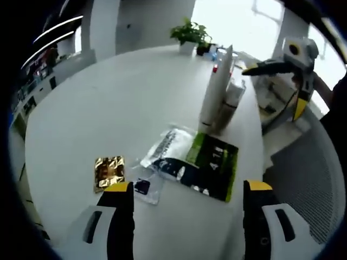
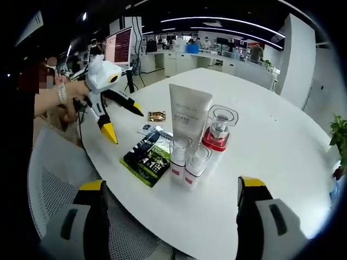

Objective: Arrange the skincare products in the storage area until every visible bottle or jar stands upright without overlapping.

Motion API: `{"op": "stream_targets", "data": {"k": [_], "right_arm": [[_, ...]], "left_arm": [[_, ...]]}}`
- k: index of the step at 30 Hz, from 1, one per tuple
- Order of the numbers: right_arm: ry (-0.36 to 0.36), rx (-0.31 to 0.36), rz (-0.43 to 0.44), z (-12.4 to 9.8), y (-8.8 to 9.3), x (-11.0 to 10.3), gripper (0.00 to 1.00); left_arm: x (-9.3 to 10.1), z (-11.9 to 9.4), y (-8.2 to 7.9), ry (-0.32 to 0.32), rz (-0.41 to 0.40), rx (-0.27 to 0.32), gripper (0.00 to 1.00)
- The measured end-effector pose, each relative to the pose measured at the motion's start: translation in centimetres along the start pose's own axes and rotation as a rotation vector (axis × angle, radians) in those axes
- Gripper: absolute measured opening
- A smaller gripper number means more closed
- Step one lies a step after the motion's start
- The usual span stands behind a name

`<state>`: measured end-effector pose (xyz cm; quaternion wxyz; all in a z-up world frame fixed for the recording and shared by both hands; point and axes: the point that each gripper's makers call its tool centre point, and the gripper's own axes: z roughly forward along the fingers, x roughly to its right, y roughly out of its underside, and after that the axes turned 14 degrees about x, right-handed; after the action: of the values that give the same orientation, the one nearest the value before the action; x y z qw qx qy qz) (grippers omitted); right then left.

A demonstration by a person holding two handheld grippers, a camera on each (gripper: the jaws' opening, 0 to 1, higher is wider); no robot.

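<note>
While both claws gape wide and hold nothing, the left claw (image 1: 187,194) hovers over the sachets (image 1: 192,160) and the right claw (image 2: 171,188) faces the products. On the white table (image 2: 260,141), the tube (image 2: 188,116) stands upright behind two small bottles (image 2: 186,161), touching; the red-collared bottle (image 2: 217,131) stands just beside them. A gold packet (image 1: 109,171) lies apart.

Strong daylight is admitted through the window (image 1: 244,21) in the left gripper view, where it is blown out to white. Ceiling strip lights (image 2: 227,20) are seen in the right gripper view. The table (image 2: 271,146) is evenly lit, with soft shadows. Edges are bent and softened by fisheye distortion.
</note>
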<state>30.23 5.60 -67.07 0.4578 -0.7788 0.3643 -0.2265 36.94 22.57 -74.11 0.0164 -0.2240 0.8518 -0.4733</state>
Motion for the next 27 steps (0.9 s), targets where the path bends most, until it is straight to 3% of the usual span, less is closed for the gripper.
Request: {"op": "stream_targets", "data": {"k": [17, 21, 27], "right_arm": [[0.034, -0.048, 0.045, 0.1, 1.3, -0.1, 1.0], [0.033, -0.054, 0.056, 0.0, 1.7, -0.3, 1.0], [0.035, -0.062, 0.065, 0.0, 2.0, -0.5, 1.0]], "left_arm": [[-2.3, 2.3, -0.1, 0.059, 0.042, -0.063, 0.76], [-2.1, 2.8, -0.7, 0.103, 0.035, -0.049, 0.76], [-3.0, 3.8, 0.0, 0.114, 0.058, -0.118, 0.78]]}}
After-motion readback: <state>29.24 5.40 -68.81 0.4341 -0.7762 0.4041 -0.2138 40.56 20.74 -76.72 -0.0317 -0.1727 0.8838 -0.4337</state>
